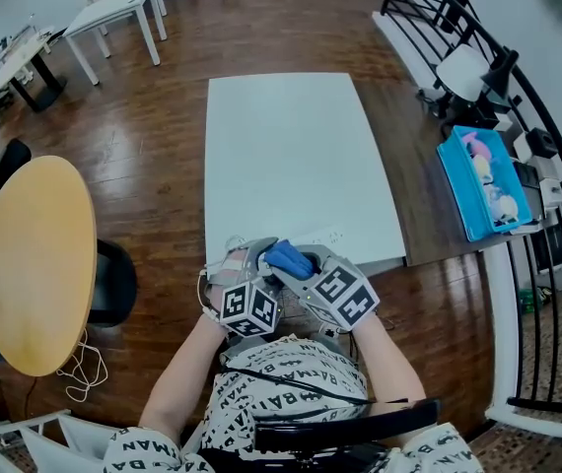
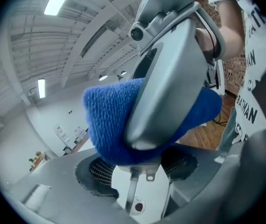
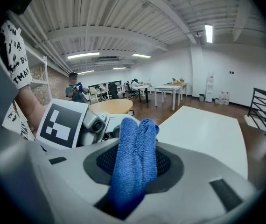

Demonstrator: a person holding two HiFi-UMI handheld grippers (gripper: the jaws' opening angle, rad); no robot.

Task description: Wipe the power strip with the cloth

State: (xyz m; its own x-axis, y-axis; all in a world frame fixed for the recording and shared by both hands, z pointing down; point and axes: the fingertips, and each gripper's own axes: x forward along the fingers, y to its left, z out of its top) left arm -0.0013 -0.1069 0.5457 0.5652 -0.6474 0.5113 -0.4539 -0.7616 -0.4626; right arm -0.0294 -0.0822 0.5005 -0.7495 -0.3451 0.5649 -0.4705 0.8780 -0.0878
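Observation:
A white power strip (image 1: 325, 236) lies along the front edge of the white table (image 1: 291, 146), with a red switch at its left end. My left gripper (image 1: 254, 261) is shut on that end; in the left gripper view the strip's white body (image 2: 140, 190) fills the gap between the pads. My right gripper (image 1: 298, 264) is shut on a folded blue cloth (image 1: 288, 258). The cloth (image 3: 133, 148) stands up between the right pads. In the left gripper view, the right gripper (image 2: 170, 78) presses the cloth (image 2: 107, 120) onto the strip, just above my left gripper (image 2: 137, 167).
A round yellow table (image 1: 35, 264) and a black chair (image 1: 113, 284) stand to the left. A blue bin (image 1: 483, 180) sits on a brown side table at the right, beside a black railing (image 1: 557, 264). White desks (image 1: 118, 13) stand at the far left.

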